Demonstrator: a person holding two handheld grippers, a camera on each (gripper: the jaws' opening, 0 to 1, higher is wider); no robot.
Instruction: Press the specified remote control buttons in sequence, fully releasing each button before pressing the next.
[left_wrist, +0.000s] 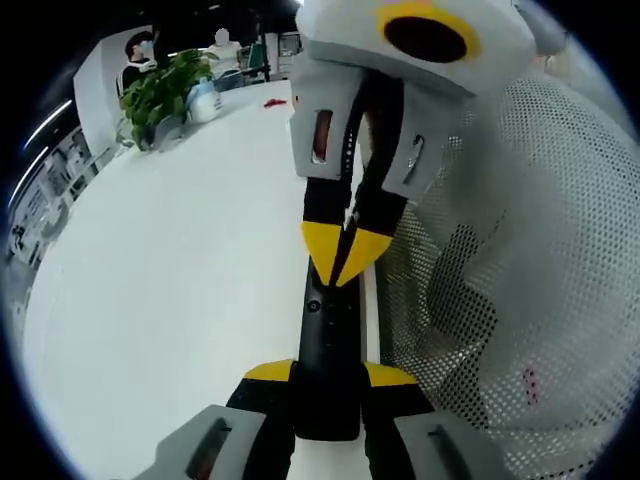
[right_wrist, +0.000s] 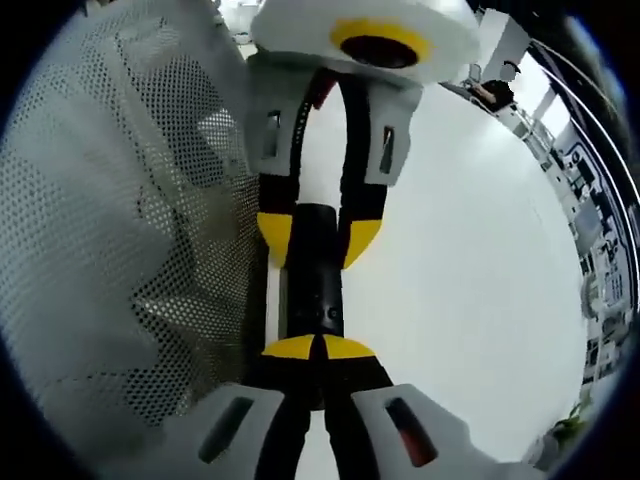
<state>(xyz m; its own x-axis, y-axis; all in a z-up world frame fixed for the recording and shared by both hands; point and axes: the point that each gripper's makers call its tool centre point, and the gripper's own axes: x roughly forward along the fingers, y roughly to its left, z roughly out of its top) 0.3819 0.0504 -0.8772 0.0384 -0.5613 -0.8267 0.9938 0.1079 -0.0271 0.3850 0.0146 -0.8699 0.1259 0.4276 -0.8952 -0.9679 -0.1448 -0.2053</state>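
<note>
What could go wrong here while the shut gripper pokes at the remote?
The left gripper holds just one end of the remote, so a hard push from the shut right gripper might tip it. The broad yellow tips may hit a neighbouring button. The white mesh basket crowds that side.

A broad white tabletop (left_wrist: 160, 300) stretched away under bright light. Beside it stood a white perforated mesh screen (left_wrist: 520, 280), its small round holes showing dark against the pale sheet; the same mesh panel (right_wrist: 110, 230) rose along the table edge in the right gripper view. At the far end of the table sat a leafy green potted plant (left_wrist: 160, 90), with a small red object (left_wrist: 274, 102) lying well apart from it.
</note>
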